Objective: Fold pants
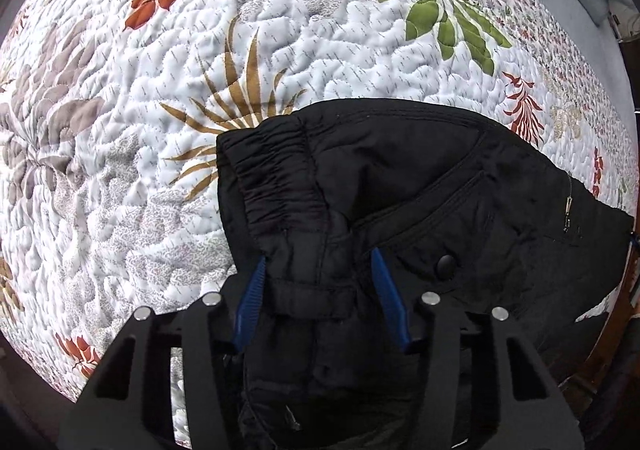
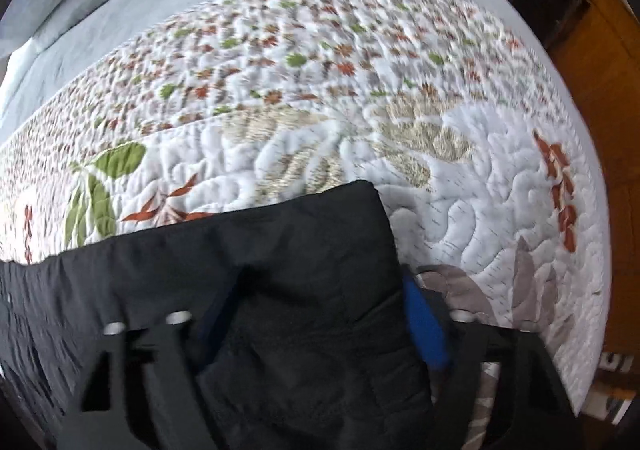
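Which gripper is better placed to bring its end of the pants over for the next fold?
Probably the right gripper: it holds the pants' loose leg end; the left gripper pins the bulkier waistband.

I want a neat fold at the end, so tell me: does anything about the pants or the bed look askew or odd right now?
Nothing damaged. The black pants lie on the floral quilt, with fabric bunched between the pads of the left gripper at the elastic waistband and the right gripper at the other end. The right wrist view is blurred.
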A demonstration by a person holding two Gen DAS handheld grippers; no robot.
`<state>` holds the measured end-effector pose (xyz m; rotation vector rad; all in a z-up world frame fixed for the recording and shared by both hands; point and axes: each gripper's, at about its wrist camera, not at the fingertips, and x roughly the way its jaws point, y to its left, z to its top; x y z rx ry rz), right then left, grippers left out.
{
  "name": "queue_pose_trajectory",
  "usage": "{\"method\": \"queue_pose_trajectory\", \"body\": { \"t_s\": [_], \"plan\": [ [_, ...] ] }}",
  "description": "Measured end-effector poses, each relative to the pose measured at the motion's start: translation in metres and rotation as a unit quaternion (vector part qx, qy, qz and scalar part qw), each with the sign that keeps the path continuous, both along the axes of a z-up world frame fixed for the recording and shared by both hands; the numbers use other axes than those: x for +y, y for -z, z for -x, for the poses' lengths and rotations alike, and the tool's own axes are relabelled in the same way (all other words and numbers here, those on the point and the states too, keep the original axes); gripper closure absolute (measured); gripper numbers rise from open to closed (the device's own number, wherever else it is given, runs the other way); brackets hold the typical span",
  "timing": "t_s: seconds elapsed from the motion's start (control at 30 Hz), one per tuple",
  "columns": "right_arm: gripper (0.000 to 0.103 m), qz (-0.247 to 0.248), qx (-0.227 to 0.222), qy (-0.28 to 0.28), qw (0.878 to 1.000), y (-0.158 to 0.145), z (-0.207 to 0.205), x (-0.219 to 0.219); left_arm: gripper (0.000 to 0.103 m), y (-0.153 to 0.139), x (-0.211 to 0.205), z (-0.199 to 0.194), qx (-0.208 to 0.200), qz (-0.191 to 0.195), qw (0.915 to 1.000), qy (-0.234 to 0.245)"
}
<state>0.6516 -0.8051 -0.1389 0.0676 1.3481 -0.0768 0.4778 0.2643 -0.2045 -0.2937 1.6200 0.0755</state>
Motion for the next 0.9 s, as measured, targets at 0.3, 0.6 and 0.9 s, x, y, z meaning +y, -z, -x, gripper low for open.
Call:
{"method": "queue_pose_trajectory", "body": {
  "t_s": [0.3, 0.6, 0.9],
  "plan": [
    [0.088, 0.042, -0.051, -0.042, 0.997, -0.039, 0.024, 0.037, 0.069, -0.018, -0.022, 0.002, -0.025, -0.024, 0.9993, 0.014],
    [0.089, 0.036, -0.157, -0.075, 0.984, -0.087, 0.084, 0.045, 0.081, -0.05, -0.034, 0.031, -0.081, -0.012, 0.9965, 0.016],
    [0.09, 0.018, -0.275, -0.119, 0.954, -0.141, 0.169, 0.063, 0.085, -0.083, -0.044, 0.073, -0.169, 0.003, 0.9838, 0.059]
  ]
}}
